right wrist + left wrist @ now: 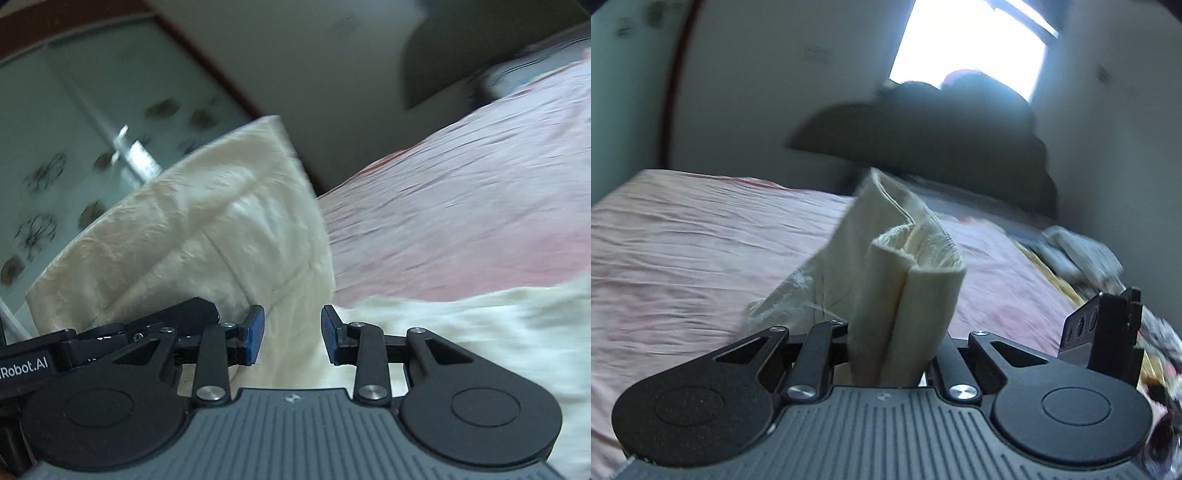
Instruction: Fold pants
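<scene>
1. The left gripper (892, 354) is pinched on a bunched fold of the cream pants (886, 266). Several thicknesses of cloth stand up between the jaws, hiding the pads. Gripping the layers together like this probably lets one hand lift and carry that whole end as a single piece.

2. The right gripper (291, 336) has its jaws spread, with the blue pads (256, 334) apart. Cloth of the pants (207, 236) lies in the gap, but I cannot tell that either pad touches it — so this hand is either lining up a grasp or has just let go.

3. The pants are partly raised above the pink bedsheet (683, 236). One portion rears up in front of the right wrist camera while another lies spread low at that view's right.

4. A dark pillow (923, 136) sits at the far end of the bed, well apart from the work.

5. Both views are smeared, suggesting motion — I judge a fold is under way, not finished.
</scene>
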Available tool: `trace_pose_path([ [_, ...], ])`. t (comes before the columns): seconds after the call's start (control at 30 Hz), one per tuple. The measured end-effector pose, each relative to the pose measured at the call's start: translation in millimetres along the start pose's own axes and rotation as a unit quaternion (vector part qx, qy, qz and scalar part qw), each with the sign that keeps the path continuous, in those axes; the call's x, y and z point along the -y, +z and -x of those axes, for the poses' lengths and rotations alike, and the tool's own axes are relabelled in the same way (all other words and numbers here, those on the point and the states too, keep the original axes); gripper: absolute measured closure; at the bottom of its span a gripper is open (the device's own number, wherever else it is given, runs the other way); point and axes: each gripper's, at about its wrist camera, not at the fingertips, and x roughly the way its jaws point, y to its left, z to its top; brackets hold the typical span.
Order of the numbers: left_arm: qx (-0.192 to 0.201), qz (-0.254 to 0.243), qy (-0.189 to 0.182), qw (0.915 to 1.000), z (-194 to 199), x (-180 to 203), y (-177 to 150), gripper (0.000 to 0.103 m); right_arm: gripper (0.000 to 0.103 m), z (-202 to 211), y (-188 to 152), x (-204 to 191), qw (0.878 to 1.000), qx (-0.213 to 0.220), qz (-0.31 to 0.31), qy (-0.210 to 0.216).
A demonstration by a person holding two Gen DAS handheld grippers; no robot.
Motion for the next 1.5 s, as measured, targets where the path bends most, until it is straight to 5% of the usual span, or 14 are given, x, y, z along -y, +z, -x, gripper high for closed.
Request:
trace_pose_path([
  [0.27,-0.055,-0.075,-0.021,0.9954,-64,81,-43,0.094,0.068,69,-1,91,0.993,0.047,-0.089,-0.063],
  [0.57,-0.081,-0.112,-0.029,0.9900,-92,106,-70,0.092,0.068,95,-7,128,0.990,0.043,-0.098,-0.095],
  [0.7,-0.098,-0.133,-0.034,0.9856,-110,111,-83,0.075,0.069,113,-15,137,0.983,0.056,-0.098,-0.145],
  [0.83,-0.104,-0.151,-0.043,0.9822,-113,126,-90,0.058,0.054,157,-26,146,0.971,0.110,-0.116,-0.180],
  [1.03,-0.052,-0.176,-0.105,0.9774,-87,138,-83,0.026,0.050,203,-29,140,0.956,0.154,-0.108,-0.225],
  [1.2,-0.046,-0.153,-0.029,0.9868,-79,98,-58,0.025,0.050,200,-20,117,0.972,0.146,-0.086,-0.163],
  [1.37,-0.081,-0.073,0.085,0.9904,-98,18,-26,0.025,0.043,142,21,94,0.996,0.052,-0.021,-0.076],
  [1.5,-0.116,-0.030,0.130,0.9842,-121,-29,-7,0.025,0.041,77,49,80,0.994,-0.044,0.060,-0.082],
])
